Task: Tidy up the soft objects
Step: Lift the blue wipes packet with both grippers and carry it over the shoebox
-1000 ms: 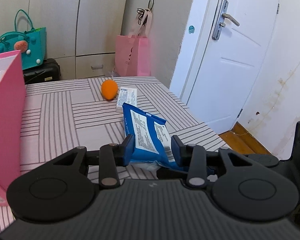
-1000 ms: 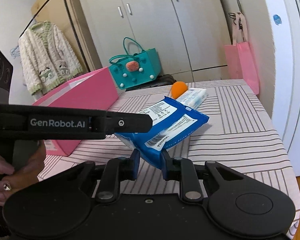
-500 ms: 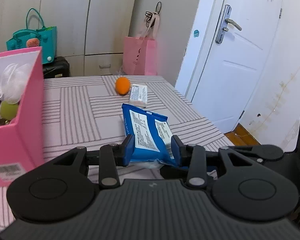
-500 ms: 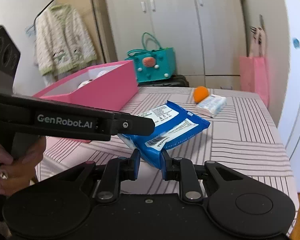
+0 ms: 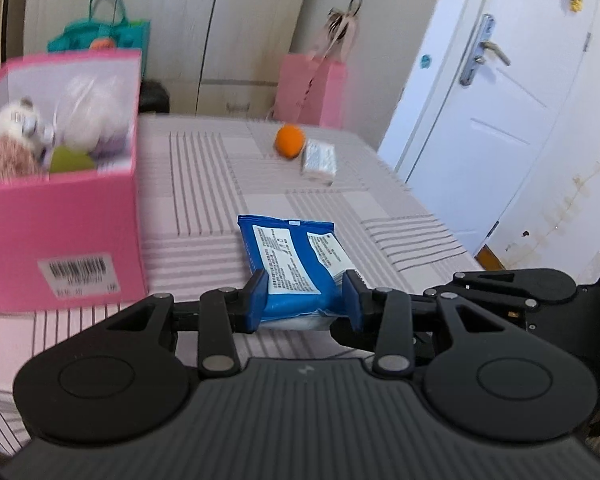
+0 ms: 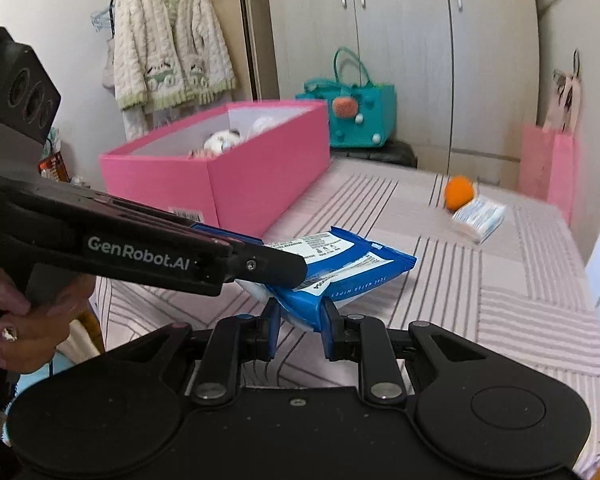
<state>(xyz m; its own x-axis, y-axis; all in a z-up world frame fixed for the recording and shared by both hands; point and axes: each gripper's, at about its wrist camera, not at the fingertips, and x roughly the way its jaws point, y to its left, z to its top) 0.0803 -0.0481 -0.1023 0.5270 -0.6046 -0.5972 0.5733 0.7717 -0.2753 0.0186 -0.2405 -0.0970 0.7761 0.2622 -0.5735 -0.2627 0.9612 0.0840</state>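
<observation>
While both grippers clamp the same blue wipes pack (image 5: 296, 268), the left gripper (image 5: 305, 298) squeezing its near end across the width and the right gripper (image 6: 299, 314) pinched tight on a lower corner, the pack hangs clear of the striped table (image 5: 204, 184), carried between the two tools. The step in hand looks like the carry toward the pink box (image 5: 60, 224), which stands on the table to the left of the pack in the left wrist view and just beyond it in the right wrist view. The next move, as I judge it, calls for lifting the pack over the box's near wall, then letting go with both grippers together so the soft pack drops flat and does not dangle from one corner. Inside the box lie plush toys (image 5: 16, 124) and a pale, blurred bundle, so free room is limited towards the near end. Farther from the pack than the box, an orange ball (image 5: 289, 141) and a small white tissue packet (image 5: 319, 159) lie touching each other on the table, still to be sorted. A hand (image 6: 16, 320) grips the left tool's handle. Nothing stands between pack and box except the box wall itself.
</observation>
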